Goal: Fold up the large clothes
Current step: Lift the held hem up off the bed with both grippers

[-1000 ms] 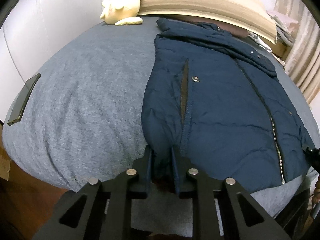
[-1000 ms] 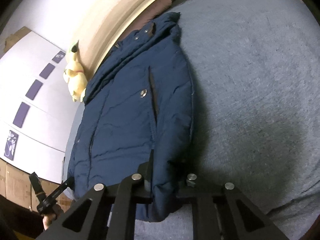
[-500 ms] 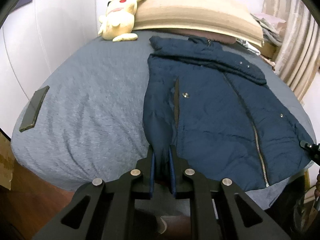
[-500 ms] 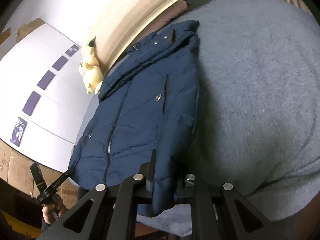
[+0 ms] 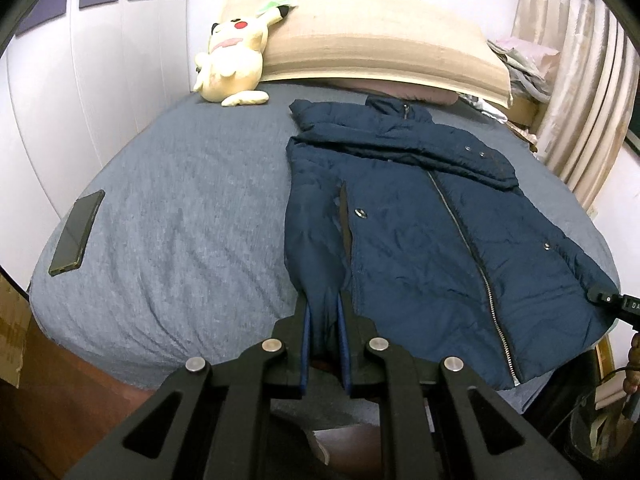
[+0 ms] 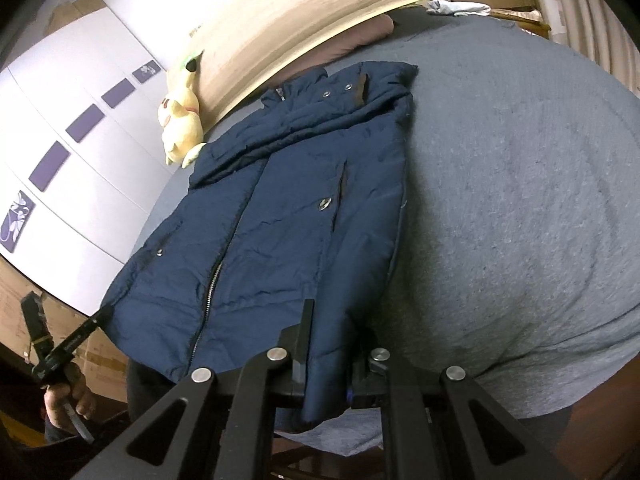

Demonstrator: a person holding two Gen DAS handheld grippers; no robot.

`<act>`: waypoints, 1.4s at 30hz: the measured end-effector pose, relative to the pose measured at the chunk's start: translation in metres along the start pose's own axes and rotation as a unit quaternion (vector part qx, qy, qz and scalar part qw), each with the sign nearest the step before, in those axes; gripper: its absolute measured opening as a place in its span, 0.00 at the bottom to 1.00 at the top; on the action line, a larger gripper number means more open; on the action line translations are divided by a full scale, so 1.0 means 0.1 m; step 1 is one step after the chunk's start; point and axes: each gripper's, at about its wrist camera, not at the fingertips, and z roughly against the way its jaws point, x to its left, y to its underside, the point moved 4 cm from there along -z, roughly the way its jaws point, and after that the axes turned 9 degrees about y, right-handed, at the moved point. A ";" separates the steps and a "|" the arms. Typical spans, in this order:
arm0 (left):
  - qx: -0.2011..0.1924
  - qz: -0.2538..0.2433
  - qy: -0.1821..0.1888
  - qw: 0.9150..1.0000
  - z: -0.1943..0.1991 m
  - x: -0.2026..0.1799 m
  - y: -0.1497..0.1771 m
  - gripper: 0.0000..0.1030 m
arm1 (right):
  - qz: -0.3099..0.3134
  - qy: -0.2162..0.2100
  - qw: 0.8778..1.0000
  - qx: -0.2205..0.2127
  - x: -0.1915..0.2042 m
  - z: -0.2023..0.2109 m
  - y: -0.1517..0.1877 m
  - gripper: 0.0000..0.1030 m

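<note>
A navy padded jacket lies zipped and front-up on the grey bed, collar toward the headboard. My left gripper is shut on the jacket's bottom hem at its left corner, at the near bed edge. My right gripper is shut on the hem at the jacket's right corner, with cloth hanging down between the fingers. The right gripper's tip also shows in the left wrist view, and the left gripper in the right wrist view.
A yellow plush toy leans at the beige headboard. A dark phone lies at the bed's left edge. Curtains hang at the right. White wardrobe doors stand beyond the bed's left side.
Both grippers have pulled back and up from the bed with the hem still held. The jacket has stretched flatter and slid toward the near edge.
</note>
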 end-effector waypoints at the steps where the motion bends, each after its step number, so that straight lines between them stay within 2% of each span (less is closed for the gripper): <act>1: 0.000 0.000 0.000 1.000 -0.01 -0.01 -0.01 0.12 | 0.002 0.003 1.000 0.001 0.00 0.00 0.00 0.11; 13: -0.018 -0.006 0.001 1.000 0.05 -0.06 -0.11 0.12 | 0.048 0.051 0.997 -0.022 0.13 0.08 -0.03 0.11; 21: -0.035 -0.010 0.005 0.999 0.09 -0.10 -0.21 0.12 | 0.069 0.064 0.995 -0.041 0.21 0.18 -0.10 0.11; 35: -0.048 -0.018 0.009 0.999 0.15 -0.17 -0.32 0.12 | 0.089 0.062 0.992 -0.059 0.34 0.28 -0.22 0.11; 42: -0.068 -0.025 0.010 0.997 0.19 -0.23 -0.47 0.12 | 0.098 0.047 0.991 -0.075 0.47 0.36 -0.38 0.11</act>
